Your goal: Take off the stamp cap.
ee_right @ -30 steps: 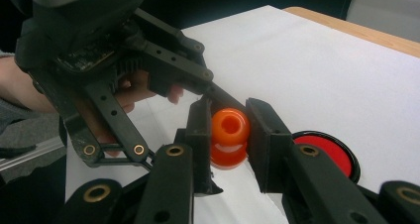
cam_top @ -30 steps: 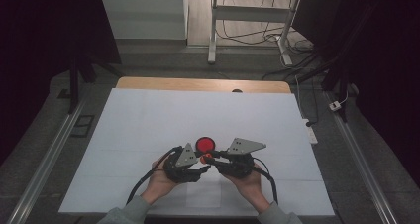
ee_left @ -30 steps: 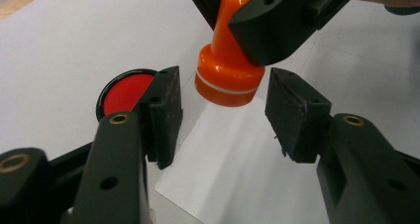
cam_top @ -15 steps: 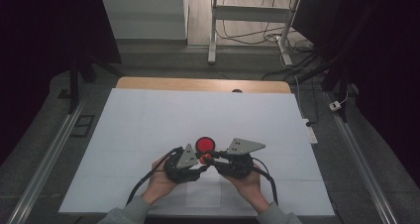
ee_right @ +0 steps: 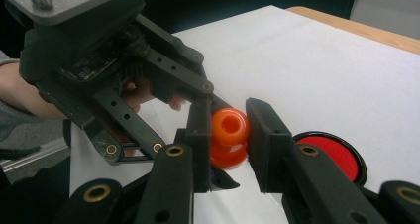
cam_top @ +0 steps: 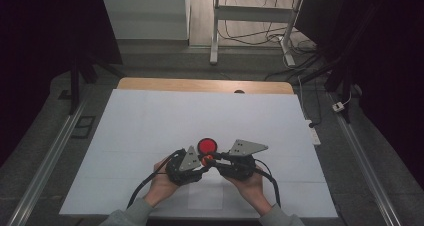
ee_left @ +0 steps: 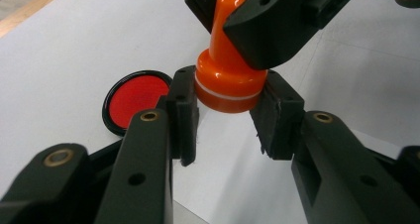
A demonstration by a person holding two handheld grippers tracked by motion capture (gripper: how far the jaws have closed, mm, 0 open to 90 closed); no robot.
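Left gripper view: an orange stamp (ee_left: 229, 80) is held clear of the white sheet (ee_left: 64, 45), its broad base pinched between the left gripper (ee_left: 225, 116) pads, whose jaws have just been closing. The right gripper (ee_left: 257, 16) clamps the stamp's narrow handle from above. A round red ink pad (ee_left: 133, 97) lies on the sheet just beyond the left gripper's left jaw.
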